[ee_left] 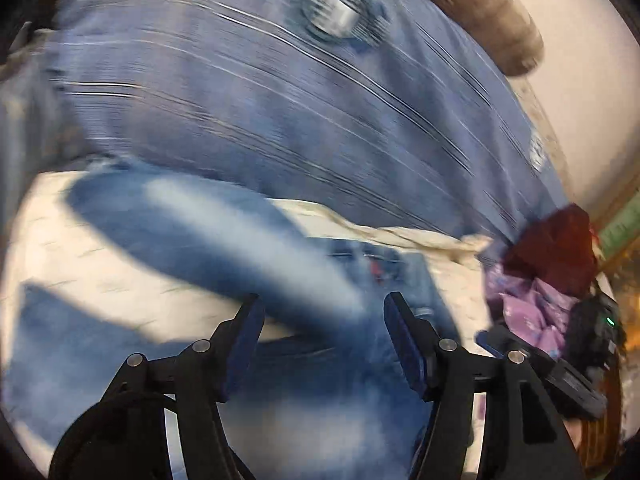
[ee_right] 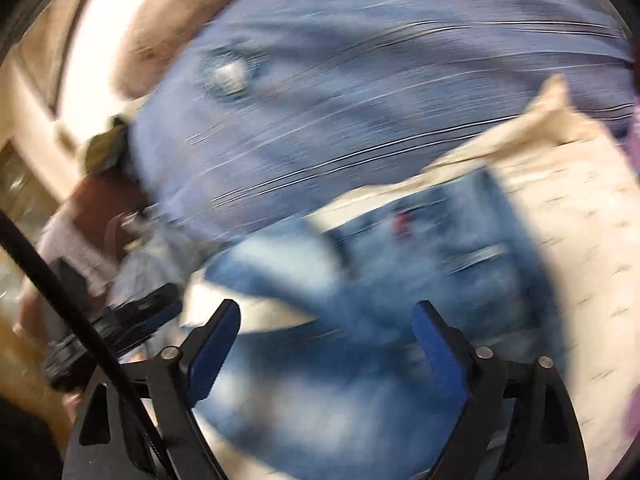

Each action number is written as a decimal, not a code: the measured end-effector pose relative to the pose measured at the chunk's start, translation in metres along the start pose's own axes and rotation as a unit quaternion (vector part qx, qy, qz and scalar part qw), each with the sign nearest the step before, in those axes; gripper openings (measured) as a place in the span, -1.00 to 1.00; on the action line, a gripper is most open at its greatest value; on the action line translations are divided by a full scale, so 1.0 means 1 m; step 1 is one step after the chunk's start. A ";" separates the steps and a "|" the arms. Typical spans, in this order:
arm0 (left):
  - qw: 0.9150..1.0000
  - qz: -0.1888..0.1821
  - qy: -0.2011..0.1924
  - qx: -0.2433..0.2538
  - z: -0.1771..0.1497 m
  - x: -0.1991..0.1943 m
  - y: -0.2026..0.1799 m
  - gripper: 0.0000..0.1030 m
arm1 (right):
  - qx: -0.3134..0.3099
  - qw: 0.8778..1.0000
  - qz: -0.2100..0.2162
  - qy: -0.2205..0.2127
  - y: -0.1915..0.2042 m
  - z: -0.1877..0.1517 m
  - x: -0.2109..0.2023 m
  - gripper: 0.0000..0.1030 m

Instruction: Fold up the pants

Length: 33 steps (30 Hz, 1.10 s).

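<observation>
Blue pants point(ee_left: 248, 240) across the middle and bottom of the frame, on a white cover point(ee_left: 80, 216). Left gripper point(ee_left: 322, 312) and right gripper point(ee_right: 326, 322) low, spread wide, pinching nothing. Very blurry; could grab a wrong spot, maybe bunch the legs. Blue striped bedding point(ee_left: 280, 100) up top, clothes pile point(ee_left: 548, 276) at right.

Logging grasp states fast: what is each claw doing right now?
Left claw: open, holding nothing, above the jeans.
Right claw: open, holding nothing, above the jeans.
</observation>
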<state>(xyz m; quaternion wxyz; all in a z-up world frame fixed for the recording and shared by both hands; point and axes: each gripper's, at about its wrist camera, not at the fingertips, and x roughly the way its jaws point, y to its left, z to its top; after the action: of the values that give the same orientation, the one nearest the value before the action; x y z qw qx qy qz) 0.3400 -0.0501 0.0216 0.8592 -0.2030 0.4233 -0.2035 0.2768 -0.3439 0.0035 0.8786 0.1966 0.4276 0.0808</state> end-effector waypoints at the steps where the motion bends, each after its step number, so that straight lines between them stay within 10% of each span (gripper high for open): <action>1: 1.000 0.003 0.007 0.007 0.004 0.019 -0.002 0.20 | 0.003 1.000 -0.022 0.004 -0.015 0.011 0.006 0.75; 12: 0.998 0.030 0.036 -0.037 0.016 0.089 0.050 0.19 | 0.098 0.983 -0.125 0.092 -0.135 0.104 0.145 0.73; 14: 0.998 0.030 0.031 -0.041 0.018 0.090 0.053 0.19 | 0.080 0.980 -0.152 0.097 -0.130 0.109 0.161 0.30; 16: 0.998 0.026 0.029 -0.046 0.017 0.086 0.057 0.19 | 0.060 0.979 -0.163 0.105 -0.117 0.108 0.163 -0.58; 25: 0.998 -0.029 0.017 -0.048 0.009 0.037 0.056 0.19 | -0.041 0.991 -0.117 -0.048 -0.027 0.060 0.017 -0.83; 33: 0.992 -0.086 0.047 -0.082 0.020 0.031 0.040 0.28 | 0.075 0.982 -0.033 -0.170 -0.067 -0.041 -0.066 -0.85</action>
<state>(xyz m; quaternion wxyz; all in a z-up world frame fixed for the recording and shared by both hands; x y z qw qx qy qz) 0.3807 -0.0292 -0.0086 0.7982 -0.2987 0.4592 -0.2505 0.2016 -0.4141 0.0000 0.9235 0.2582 0.2832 -0.0153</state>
